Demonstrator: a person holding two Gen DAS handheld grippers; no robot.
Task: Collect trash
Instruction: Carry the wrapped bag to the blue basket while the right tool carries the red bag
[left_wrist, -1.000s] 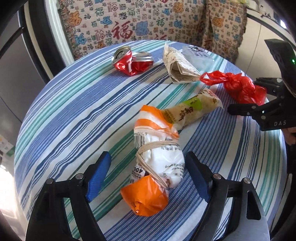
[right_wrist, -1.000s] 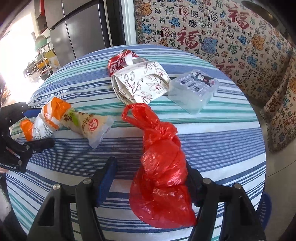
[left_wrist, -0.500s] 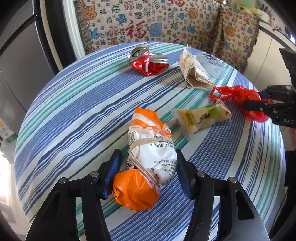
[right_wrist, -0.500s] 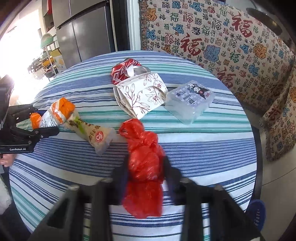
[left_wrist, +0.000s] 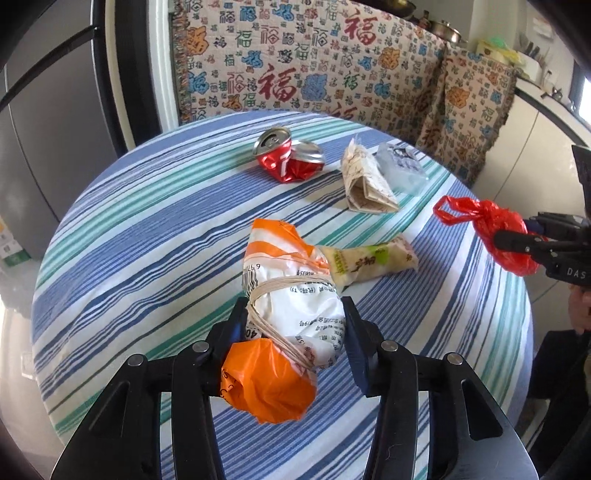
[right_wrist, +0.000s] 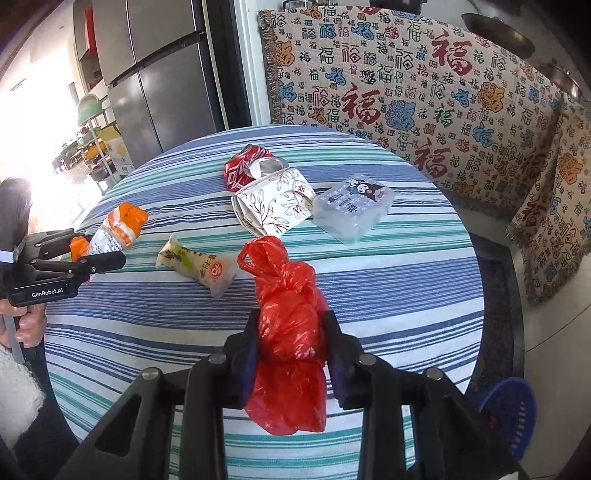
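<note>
- Two grippers, each loaded: left gripper (left_wrist: 295, 332) fingers, just closing, clamp orange-and-white bundle (left_wrist: 291, 314).
- Right gripper (right_wrist: 291, 343) fingers pinch red bag (right_wrist: 291, 332).
- Striped surface (left_wrist: 147, 229): crushed can (left_wrist: 288, 158).

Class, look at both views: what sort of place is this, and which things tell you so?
Most likely a home kitchen or dining corner: a tall steel fridge stands behind, a round table wears a striped cloth, and a patterned throw covers the seat beside it.
</note>
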